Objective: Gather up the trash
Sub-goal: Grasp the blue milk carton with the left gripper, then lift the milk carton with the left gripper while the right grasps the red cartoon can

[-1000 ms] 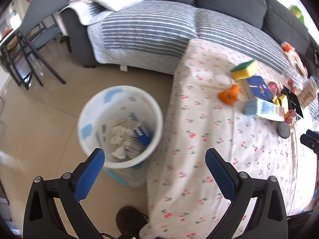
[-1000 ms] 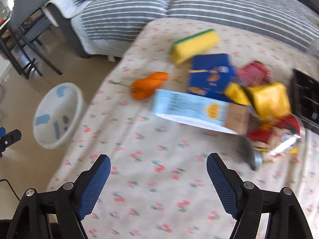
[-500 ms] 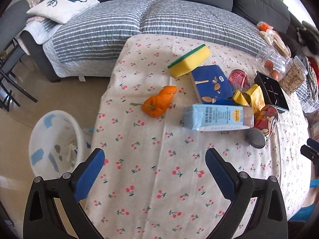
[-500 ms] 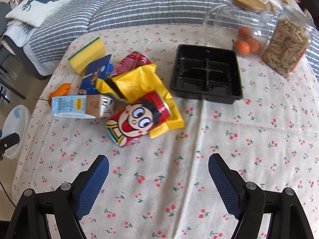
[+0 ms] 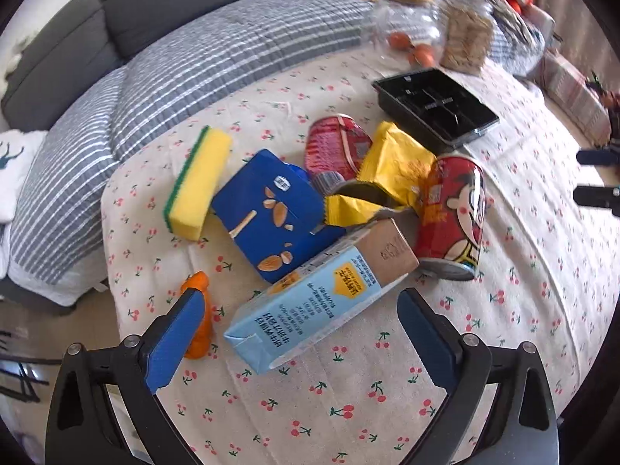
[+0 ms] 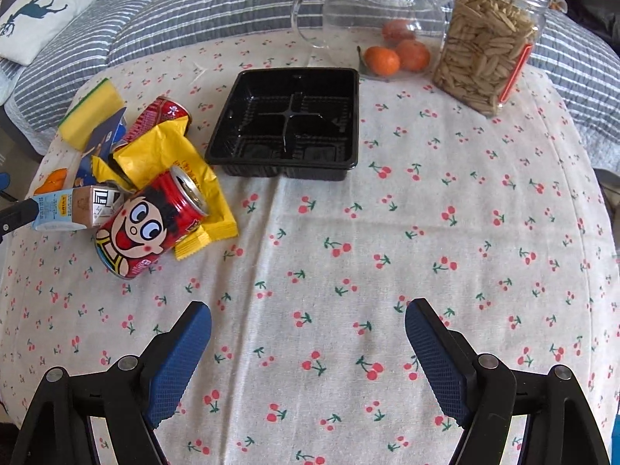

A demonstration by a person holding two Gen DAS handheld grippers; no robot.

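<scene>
L claw (image 5: 302, 333) agape over milk carton (image 5: 310, 306)

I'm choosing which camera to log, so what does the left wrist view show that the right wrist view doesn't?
Left wrist only: the light blue carton lying full-length between the open left gripper.

Right wrist only: sharp view of the glass jug with oranges and the nut jar, ahead of the open right gripper.

Both: cartoon can, black tray, yellow sponge.
</scene>
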